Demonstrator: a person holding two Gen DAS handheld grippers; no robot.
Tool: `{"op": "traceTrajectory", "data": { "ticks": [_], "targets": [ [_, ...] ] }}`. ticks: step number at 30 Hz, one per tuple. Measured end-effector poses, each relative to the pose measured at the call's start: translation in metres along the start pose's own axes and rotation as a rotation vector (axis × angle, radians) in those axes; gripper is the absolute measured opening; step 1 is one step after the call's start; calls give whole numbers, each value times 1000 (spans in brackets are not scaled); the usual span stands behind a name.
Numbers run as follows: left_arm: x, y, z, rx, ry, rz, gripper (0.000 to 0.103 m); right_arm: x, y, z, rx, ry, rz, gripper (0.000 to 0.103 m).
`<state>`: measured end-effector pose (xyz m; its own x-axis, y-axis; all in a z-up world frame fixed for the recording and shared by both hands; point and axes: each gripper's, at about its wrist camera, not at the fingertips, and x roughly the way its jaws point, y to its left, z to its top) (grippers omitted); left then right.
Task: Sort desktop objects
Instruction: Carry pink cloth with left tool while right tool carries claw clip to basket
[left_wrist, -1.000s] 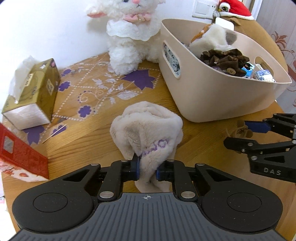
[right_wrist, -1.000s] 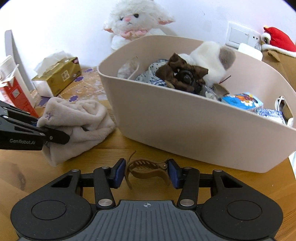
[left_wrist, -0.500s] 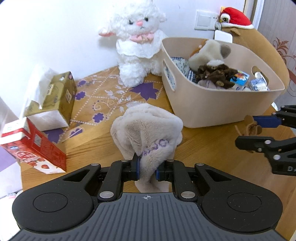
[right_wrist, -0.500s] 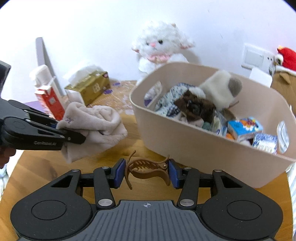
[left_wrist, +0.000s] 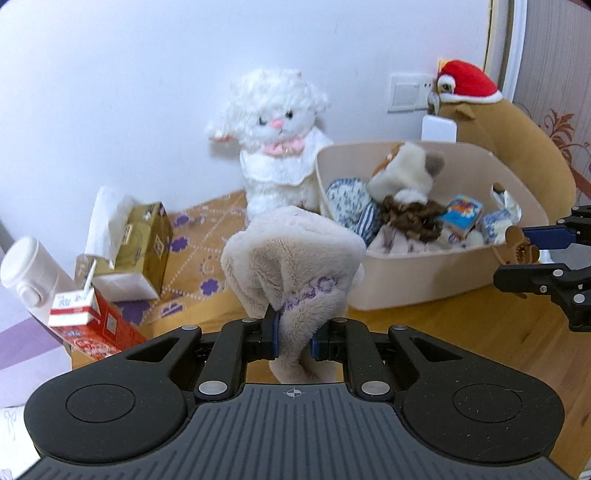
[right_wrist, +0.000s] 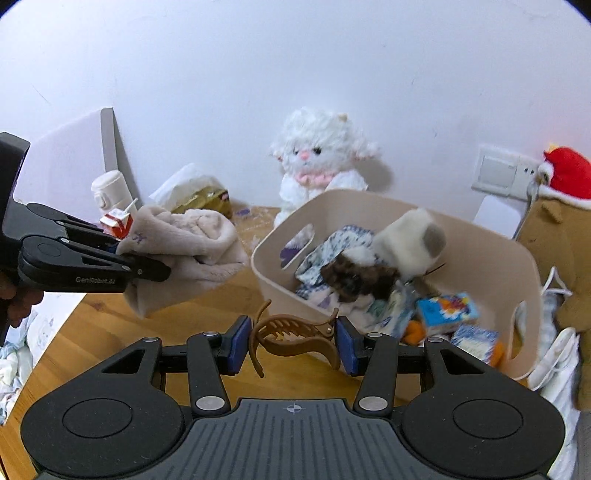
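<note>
Two claws loaded | left claw (left_wrist: 293, 338) pinches plush cloth (left_wrist: 295, 254), body marked "GenRobot.AI" | right claw (right_wrist: 291, 345) clamps hair clip (right_wrist: 295, 338)

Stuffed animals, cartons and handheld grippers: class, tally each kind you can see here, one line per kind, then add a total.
Stuffed animals: 2, the white lamb and the brown bird.
Red cartons: 1, the milk carton.
Grippers: 2, the left gripper and the right gripper.
Total: 5
</note>
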<state>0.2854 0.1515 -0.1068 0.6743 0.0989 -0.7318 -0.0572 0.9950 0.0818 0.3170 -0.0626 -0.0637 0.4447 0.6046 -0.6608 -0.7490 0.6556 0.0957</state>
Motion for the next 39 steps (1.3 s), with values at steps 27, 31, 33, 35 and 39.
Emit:
{"op": "traceTrajectory", "data": {
  "ticks": [27,31,33,35,39],
  "targets": [
    [19,-116,76,119,-67,-86,14,-36,-121,27,62,-110,-125,46],
    [31,-126,83,116,-62,-77,14,-32,-141,25,70,-103,-139,46],
    [37,-128,86,109,-59,-66,14,-28,-148,26,70,-99,-142,46],
    [44,-130,91,102,-52,-52,14,-24,-154,26,66,-95,-146,46],
    [59,-132,98,96,-33,-34,14,-10,-162,27,58,-76,-141,46]
  ]
}}
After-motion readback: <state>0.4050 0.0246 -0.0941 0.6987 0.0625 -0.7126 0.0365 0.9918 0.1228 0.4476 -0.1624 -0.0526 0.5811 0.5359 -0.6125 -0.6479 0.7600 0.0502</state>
